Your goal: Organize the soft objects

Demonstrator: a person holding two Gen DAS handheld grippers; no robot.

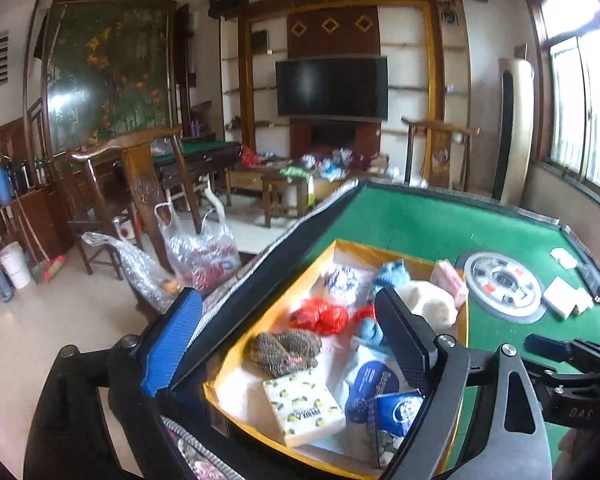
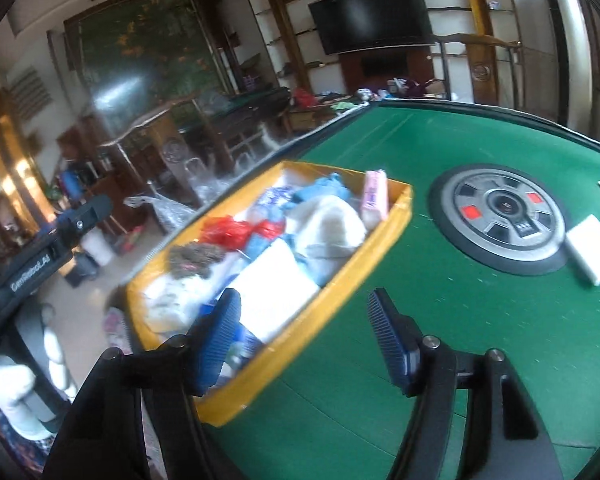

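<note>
The yellow-walled box (image 2: 396,216) sits at the near-left edge of the green mahjong table (image 2: 480,320), heaped with soft things like a lemon-print napkin pack (image 1: 304,408) and a red bag (image 1: 320,316), presumably gathered there, while the left gripper (image 1: 288,344) and right gripper (image 2: 304,340) hover spread and empty.

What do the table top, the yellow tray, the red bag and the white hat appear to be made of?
Table top: green felt, matte and slightly fuzzy.
Yellow tray: probably cardboard under glossy yellow tape; wrinkled, shiny walls.
Red bag: thin plastic film, crinkled and glossy.
White hat: likely knit or fleece, soft and matte; blur leaves that open.
</note>
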